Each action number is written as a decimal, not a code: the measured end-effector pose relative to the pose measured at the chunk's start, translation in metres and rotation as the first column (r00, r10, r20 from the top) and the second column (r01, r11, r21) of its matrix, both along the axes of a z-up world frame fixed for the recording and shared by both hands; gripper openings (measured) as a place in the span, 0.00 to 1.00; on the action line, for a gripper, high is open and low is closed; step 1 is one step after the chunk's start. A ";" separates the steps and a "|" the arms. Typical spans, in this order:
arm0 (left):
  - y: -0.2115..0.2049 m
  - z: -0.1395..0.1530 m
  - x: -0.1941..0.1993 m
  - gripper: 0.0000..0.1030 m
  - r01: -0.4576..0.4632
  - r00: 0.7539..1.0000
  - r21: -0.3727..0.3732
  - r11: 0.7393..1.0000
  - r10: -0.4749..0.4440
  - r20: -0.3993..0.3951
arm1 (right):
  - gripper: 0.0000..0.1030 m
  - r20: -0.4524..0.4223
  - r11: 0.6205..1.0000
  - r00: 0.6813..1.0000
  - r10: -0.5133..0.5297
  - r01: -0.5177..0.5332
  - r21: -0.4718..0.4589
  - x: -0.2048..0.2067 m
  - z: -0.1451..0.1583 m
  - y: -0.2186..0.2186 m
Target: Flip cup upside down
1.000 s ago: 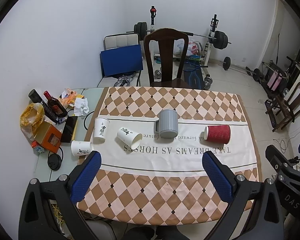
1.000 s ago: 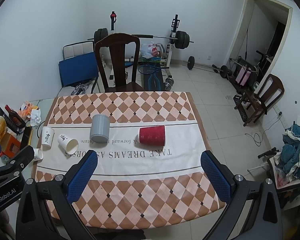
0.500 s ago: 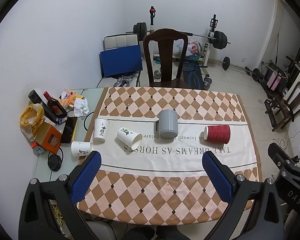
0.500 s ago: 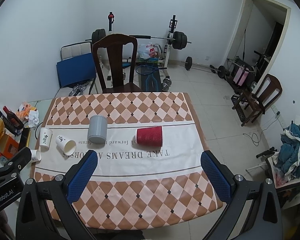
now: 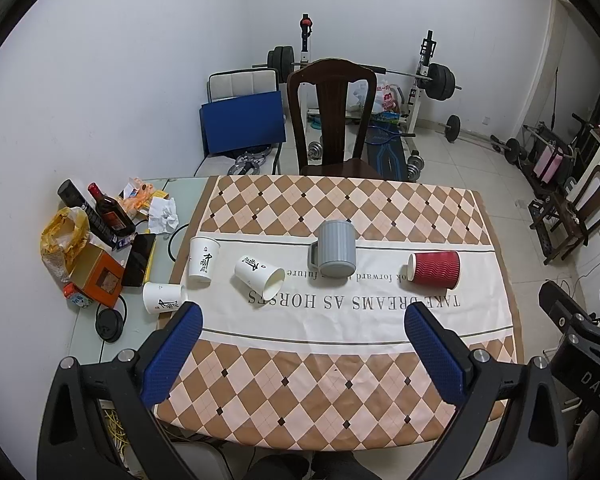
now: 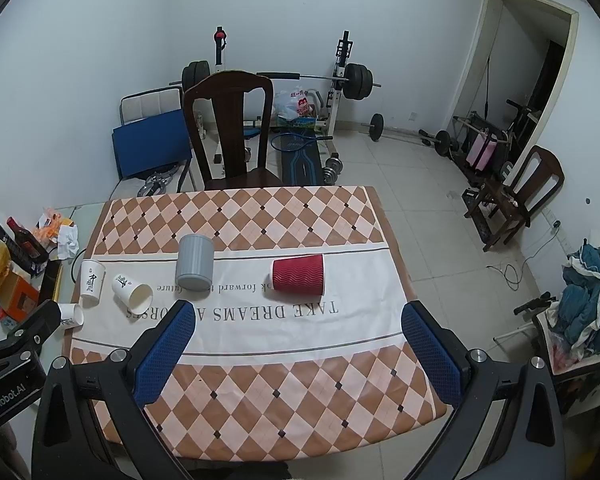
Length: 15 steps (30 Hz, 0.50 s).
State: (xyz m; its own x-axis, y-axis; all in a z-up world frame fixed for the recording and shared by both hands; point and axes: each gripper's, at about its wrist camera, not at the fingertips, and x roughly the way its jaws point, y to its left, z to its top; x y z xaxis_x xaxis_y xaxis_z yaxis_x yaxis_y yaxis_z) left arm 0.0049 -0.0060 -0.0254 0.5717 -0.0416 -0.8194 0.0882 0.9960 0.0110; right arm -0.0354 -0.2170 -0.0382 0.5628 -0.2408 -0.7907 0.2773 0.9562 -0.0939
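Observation:
A red ribbed paper cup (image 5: pixel 434 270) (image 6: pixel 299 275) lies on its side on the checked tablecloth (image 5: pixel 340 360) (image 6: pixel 284 364). A grey ribbed mug (image 5: pixel 336 250) (image 6: pixel 195 261) lies tipped beside it. One white paper cup (image 5: pixel 260 277) (image 6: pixel 132 293) lies on its side; another (image 5: pixel 203 256) (image 6: pixel 91 281) stands mouth down; a third (image 5: pixel 163 298) (image 6: pixel 70 315) lies off the cloth. My left gripper (image 5: pixel 304 338) and right gripper (image 6: pixel 298 334) are both open and empty, held above the table's near edge, well short of the cups.
A dark wooden chair (image 5: pixel 334 120) stands at the table's far side. Bottles (image 5: pixel 110 212), an orange box (image 5: pixel 96 276) and crumpled paper (image 5: pixel 162 216) crowd the glass side table at left. Weights and a bench stand behind. Another chair (image 6: pixel 516 196) stands at right.
The right gripper has shifted slightly, so the table sits a little further left and lower in its view. The left gripper has barely moved. The cups have not moved.

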 end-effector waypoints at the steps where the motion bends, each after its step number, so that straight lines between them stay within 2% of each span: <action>1: 0.000 0.001 -0.001 1.00 0.000 1.000 0.001 1.000 0.000 0.001 | 1.00 0.000 1.000 1.000 -0.002 0.002 0.004 0.002 0.000 -0.002; 6: 0.001 -0.003 0.000 1.00 0.010 1.000 0.007 1.000 -0.010 -0.006 | 1.00 -0.013 1.000 1.000 -0.020 0.020 0.014 0.014 0.004 -0.009; 8: -0.003 -0.012 0.008 1.00 0.032 0.999 0.015 0.999 -0.032 -0.022 | 1.00 -0.031 0.999 0.999 -0.027 0.028 0.015 0.022 -0.003 -0.012; 12: -0.013 -0.039 0.035 1.00 0.052 0.997 0.068 0.996 -0.047 -0.062 | 1.00 -0.108 1.000 0.994 -0.026 0.026 -0.004 0.052 -0.040 -0.020; 15: -0.020 -0.072 0.067 1.00 0.042 0.991 0.108 0.993 -0.028 -0.128 | 1.00 -0.209 1.000 0.978 -0.007 0.007 -0.001 0.080 -0.086 -0.025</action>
